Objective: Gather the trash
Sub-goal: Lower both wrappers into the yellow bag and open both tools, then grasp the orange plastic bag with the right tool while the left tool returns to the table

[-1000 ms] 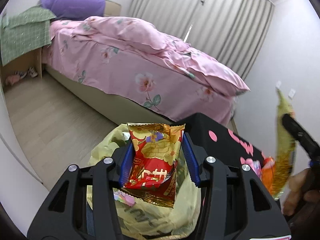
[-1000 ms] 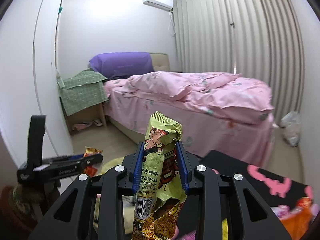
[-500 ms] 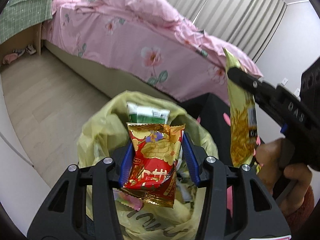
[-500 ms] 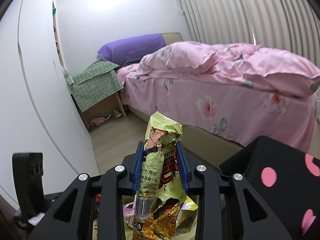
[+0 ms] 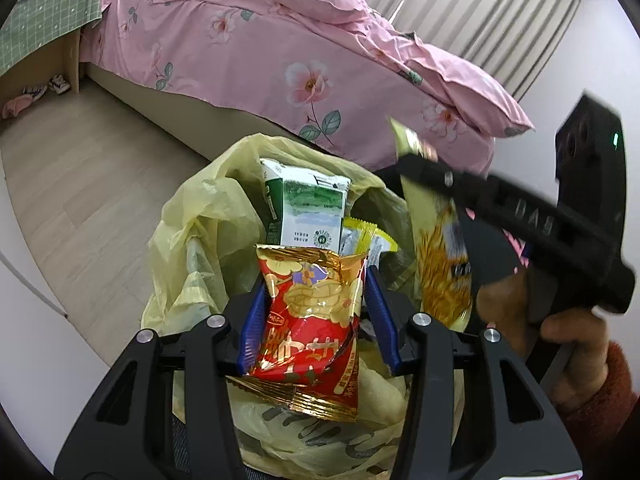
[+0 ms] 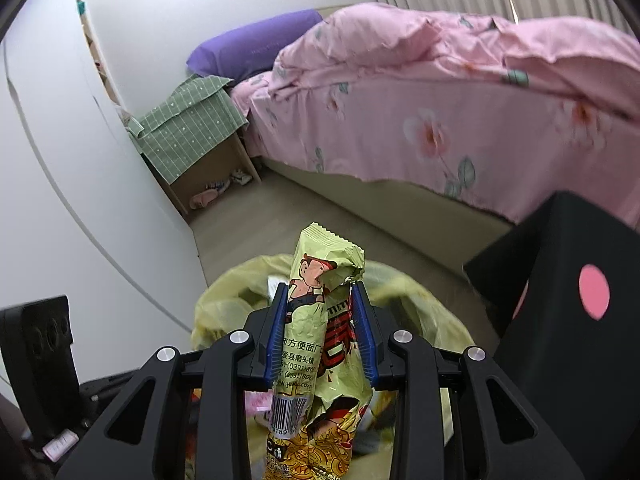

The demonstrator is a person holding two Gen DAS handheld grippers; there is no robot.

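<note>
Hand-held grippers: left (image 5: 314,312) clamps red snack bag (image 5: 310,328), right (image 6: 320,336) clamps green wrapper (image 6: 316,344); both now lower over yellow trash bag (image 5: 208,216). Milk carton (image 5: 308,208) visible only centre of left view.

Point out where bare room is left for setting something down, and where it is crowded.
Free: the wood floor between the pink bed and the yellow trash bag. Crowded: the bag's mouth, holding a green-white carton and yellow wrappers, with the red snack packet and the yellow-green wrapper in the hand-held grippers above it.

A pink floral bed (image 5: 248,40) stands beside a green-checked nightstand cloth (image 6: 188,120) and purple pillow (image 6: 252,46).
</note>
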